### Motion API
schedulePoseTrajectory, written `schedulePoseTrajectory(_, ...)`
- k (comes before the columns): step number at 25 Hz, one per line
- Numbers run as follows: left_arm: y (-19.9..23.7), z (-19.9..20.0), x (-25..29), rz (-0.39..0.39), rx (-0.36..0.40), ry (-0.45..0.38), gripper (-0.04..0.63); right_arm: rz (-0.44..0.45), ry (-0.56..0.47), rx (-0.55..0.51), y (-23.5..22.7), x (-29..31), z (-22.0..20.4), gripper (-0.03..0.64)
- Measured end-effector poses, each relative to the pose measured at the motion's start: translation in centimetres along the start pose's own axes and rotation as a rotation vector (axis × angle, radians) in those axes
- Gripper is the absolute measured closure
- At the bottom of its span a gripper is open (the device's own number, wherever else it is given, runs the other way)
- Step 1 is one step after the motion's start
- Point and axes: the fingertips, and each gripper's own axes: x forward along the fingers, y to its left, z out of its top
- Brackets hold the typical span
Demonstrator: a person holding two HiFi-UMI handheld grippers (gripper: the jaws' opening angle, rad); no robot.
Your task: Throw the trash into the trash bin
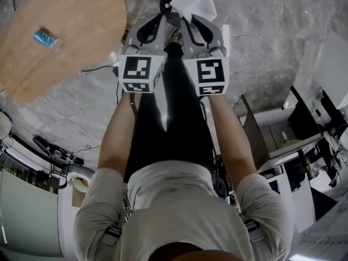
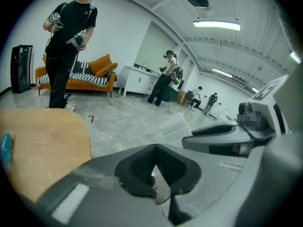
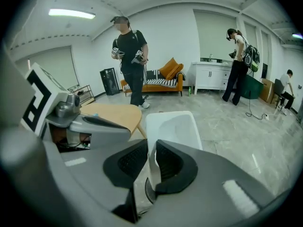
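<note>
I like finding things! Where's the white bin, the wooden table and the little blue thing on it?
white bin [image 3: 173,128]: right gripper view, on its inside wall.
wooden table [image 1: 70,45]: head view, on its bare top.
blue thing [image 1: 45,37]: head view, on its middle.

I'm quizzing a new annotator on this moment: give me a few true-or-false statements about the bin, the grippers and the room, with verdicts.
1. The right gripper has its fingers clamped on the wall of the white bin. True.
2. The blue item lies inside the bin. False: it lies on the wooden table, apart from the bin.
3. The left gripper grips the bin too. False: its fingers are together with no part of the bin between them; the bin is off to its side.
4. An orange sofa stands by the far wall. True.
</note>
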Motion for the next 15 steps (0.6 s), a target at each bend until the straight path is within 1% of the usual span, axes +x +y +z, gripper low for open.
schedulePoseTrajectory(5,0.5,-3.7,2.5,0.014,-0.027,0.059,0.577,0.015,0.066,0.017,-1.5,1.9,-4.7,0.554)
schedulePoseTrajectory(9,1.4,-6.1,4.9,0.000,-0.048,0.076,0.577,0.004,0.091,0.026,-2.4,4.2,-7.6,0.554)
schedulePoseTrajectory(12,1.7,-7.9,6.4,-0.022,-0.043,0.086,0.577,-0.004,0.108,0.040,-2.5,5.4,-9.4,0.554)
schedulePoseTrajectory(15,2.2,-9.5,8.4,-0.047,-0.017,0.095,0.577,-0.011,0.128,0.057,-2.9,6.8,-11.3,0.554)
